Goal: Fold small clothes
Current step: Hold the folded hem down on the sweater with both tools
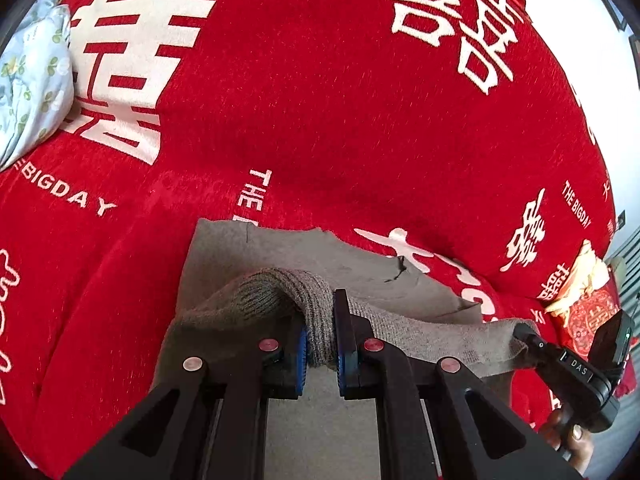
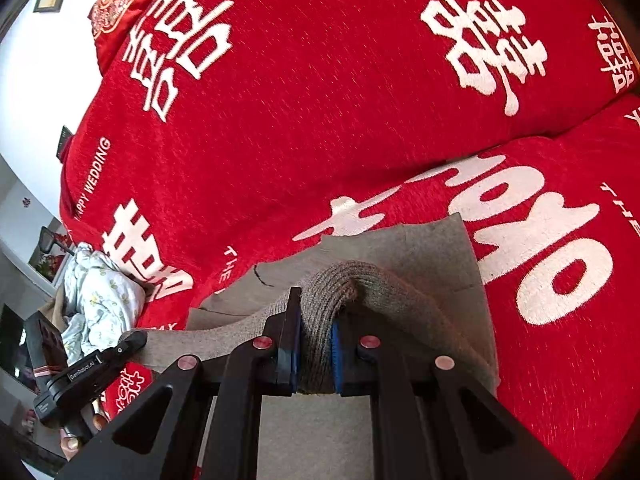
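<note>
A grey-brown knitted garment (image 1: pixel 312 256) lies on a red cover with white characters. My left gripper (image 1: pixel 320 336) is shut on a bunched ribbed edge of it, lifted over the flat part. The right gripper (image 1: pixel 528 336) shows at the right of the left wrist view, pinching the same edge. In the right wrist view my right gripper (image 2: pixel 316 344) is shut on a fold of the garment (image 2: pixel 424 248), and the left gripper (image 2: pixel 132 340) holds the edge at the lower left.
A light blue floral cloth (image 1: pixel 32 76) lies bunched at the far left of the red cover (image 1: pixel 320 100), also seen as the floral cloth (image 2: pixel 100 300) beyond the left gripper. A red and gold cushion (image 1: pixel 588 312) sits at the right edge. White wall lies beyond.
</note>
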`<state>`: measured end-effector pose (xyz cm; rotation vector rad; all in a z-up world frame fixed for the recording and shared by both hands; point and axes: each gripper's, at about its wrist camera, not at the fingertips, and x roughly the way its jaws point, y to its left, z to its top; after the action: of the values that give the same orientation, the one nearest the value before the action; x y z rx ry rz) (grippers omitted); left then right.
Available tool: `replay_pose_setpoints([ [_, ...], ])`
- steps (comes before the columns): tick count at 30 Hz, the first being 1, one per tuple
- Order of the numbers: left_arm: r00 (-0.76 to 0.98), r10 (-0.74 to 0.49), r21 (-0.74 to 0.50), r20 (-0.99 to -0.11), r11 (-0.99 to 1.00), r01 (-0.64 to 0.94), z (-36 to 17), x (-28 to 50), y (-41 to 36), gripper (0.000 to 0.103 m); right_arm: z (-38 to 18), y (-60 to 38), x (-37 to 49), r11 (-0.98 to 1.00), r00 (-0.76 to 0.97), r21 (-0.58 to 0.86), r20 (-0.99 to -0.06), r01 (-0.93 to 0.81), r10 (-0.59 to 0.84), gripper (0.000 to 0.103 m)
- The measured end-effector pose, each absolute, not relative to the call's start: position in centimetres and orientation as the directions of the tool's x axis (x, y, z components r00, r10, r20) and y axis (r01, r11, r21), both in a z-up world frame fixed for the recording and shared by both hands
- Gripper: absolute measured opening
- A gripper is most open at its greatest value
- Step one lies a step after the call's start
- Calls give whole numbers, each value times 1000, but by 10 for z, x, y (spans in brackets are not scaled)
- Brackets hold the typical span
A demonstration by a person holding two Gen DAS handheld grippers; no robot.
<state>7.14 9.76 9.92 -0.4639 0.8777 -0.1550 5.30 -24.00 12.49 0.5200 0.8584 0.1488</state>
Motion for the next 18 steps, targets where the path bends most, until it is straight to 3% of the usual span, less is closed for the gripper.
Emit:
replay_pose_setpoints([
  [18, 609, -296, -414, -736, 908, -59, 90, 96, 94, 12, 114, -239, 80, 870, 627, 482, -710, 101, 320, 13],
])
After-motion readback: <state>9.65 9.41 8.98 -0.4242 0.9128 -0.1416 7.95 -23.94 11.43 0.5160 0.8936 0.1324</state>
